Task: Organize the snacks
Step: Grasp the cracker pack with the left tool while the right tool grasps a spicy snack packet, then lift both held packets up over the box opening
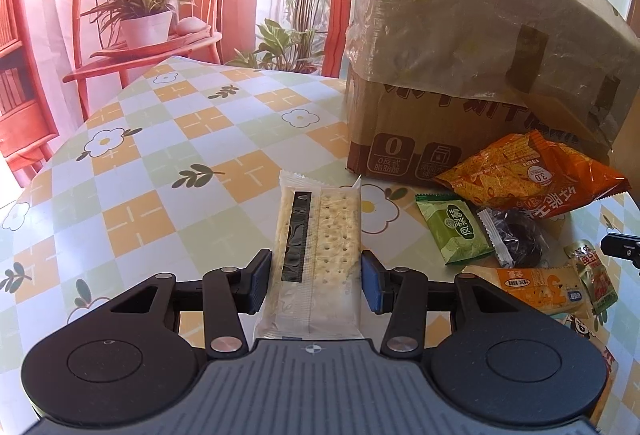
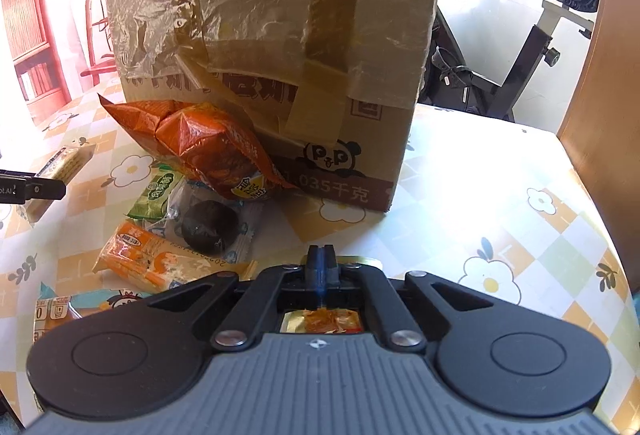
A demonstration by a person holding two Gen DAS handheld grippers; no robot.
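Observation:
A long cracker packet lies lengthwise on the checked tablecloth, and my left gripper is shut on its two long sides. In the right wrist view that packet and one left gripper finger show at the far left. My right gripper has its pads pressed together on a small yellow-orange snack packet, which hangs under the fingers. In the left wrist view this small packet sits beside a right gripper finger.
A taped cardboard box stands mid-table. In front lie an orange chip bag, a green packet, a dark round snack in clear wrap and an orange-yellow packet. An exercise bike stands past the table's far edge.

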